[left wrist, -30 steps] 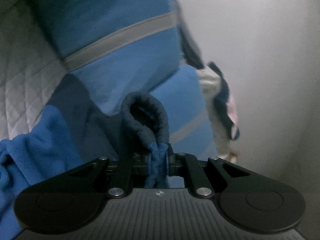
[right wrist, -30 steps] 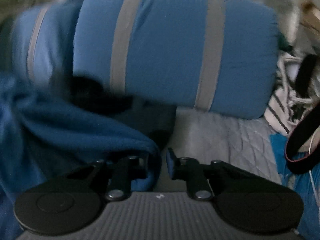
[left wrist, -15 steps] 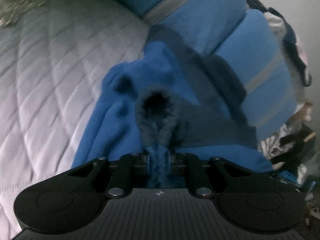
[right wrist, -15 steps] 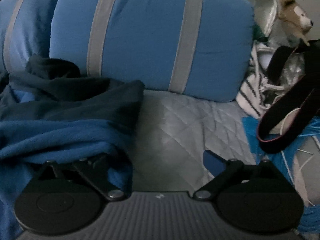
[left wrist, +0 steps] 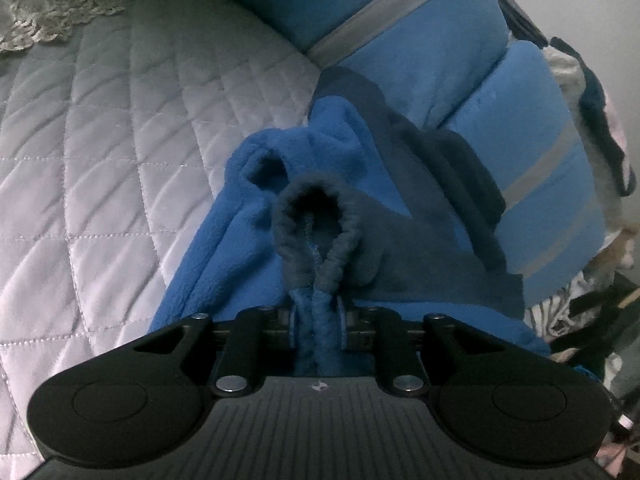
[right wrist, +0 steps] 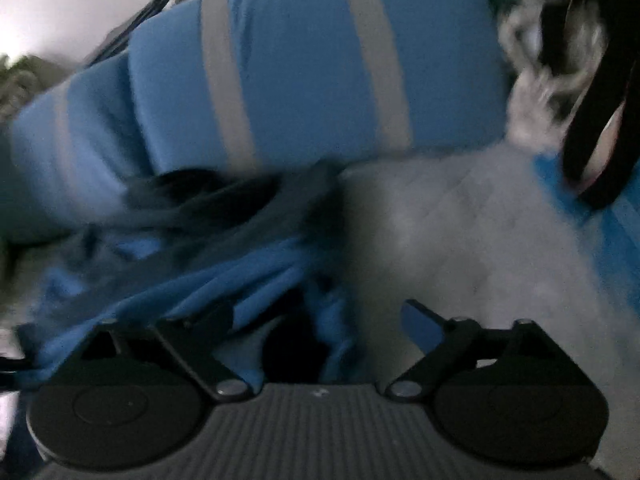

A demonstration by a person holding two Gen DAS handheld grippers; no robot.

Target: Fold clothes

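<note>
Left gripper (left wrist: 317, 322): jaws closed to a narrow gap on a pinch of the blue fleece garment (left wrist: 248, 248); the fabric fills the space between the fingers, so the hold is on doubled cloth, not a single layer.
Dark cuff (left wrist: 312, 216): a ribbed navy opening standing as a loop just beyond the left fingertips; it stays raised because the fleece below it is clamped. Judged a sleeve or hem end, a likely handle for drawing that part across the garment.
Right gripper (right wrist: 352, 328): jaws spread wide, nothing between them; one blue-padded finger (right wrist: 422, 326) stands clear over the bedspread, the other is sunk among fleece folds. The view is motion-blurred, so contact with the cloth cannot be told.
Blue fleece garment, position: bunched on the quilted bedspread (left wrist: 112, 140), its far edge and navy panel (left wrist: 452, 184) lying against the pillows; creased and heaped, not a flat folded stack.
Stage, as judged: the heap fits a garment being arranged for a fold or one mid-fold; the pictures do not settle which.
Striped blue pillows (right wrist: 304, 72): upright at the head of the bed, forming a backstop behind the garment.
Far clutter: mixed pale and dark textiles (left wrist: 588, 92) beside the pillows, and a black strap (right wrist: 596, 92) in the right view; details too blurred to name.
</note>
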